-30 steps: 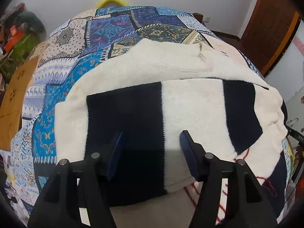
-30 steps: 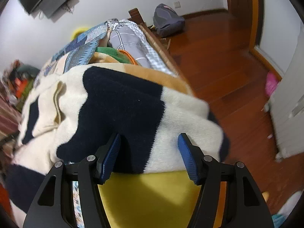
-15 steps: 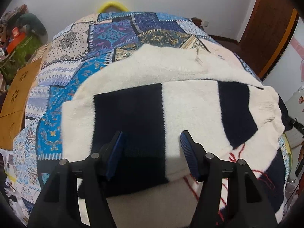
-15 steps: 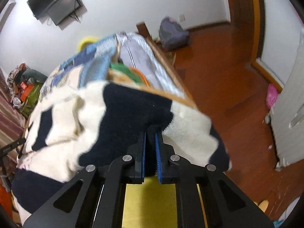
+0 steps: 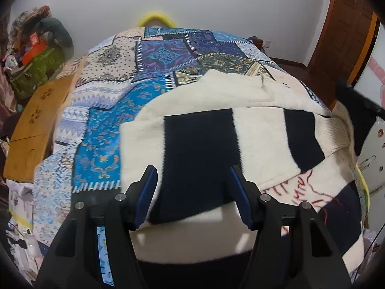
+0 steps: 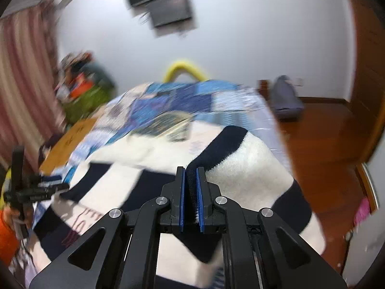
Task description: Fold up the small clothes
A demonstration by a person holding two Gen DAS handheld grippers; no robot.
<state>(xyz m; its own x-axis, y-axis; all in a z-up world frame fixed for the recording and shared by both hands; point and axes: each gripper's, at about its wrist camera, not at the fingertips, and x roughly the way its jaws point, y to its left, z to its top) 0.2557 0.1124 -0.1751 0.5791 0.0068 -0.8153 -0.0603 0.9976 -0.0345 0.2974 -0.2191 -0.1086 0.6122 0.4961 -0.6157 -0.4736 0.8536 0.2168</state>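
Note:
A cream and navy striped sweater point(image 5: 255, 130) with red stitching lies spread on the patchwork quilt point(image 5: 168, 55). My left gripper point(image 5: 193, 190) hovers just above the near navy stripe, jaws open, and nothing is pressed between its blue pads point(image 5: 146, 192). In the blurred right wrist view, my right gripper point(image 6: 191, 192) is shut on a fold of the sweater point(image 6: 240, 163) where navy meets cream. That held part is lifted over the bed's right side. The left gripper point(image 6: 36, 187) shows at the far left of this view.
A wooden board point(image 5: 36, 125) lies by the bed's left edge, next to a clutter pile point(image 5: 36, 55). A yellow hoop point(image 5: 156, 19) stands behind the bed. Wooden floor point(image 6: 324, 139), a grey backpack point(image 6: 286, 98) and a door point(image 5: 346, 36) are to the right.
My right gripper shut on the sweater's edge, then rose and swung toward the bed with the fabric in it. My left gripper drew back and up a little, still open.

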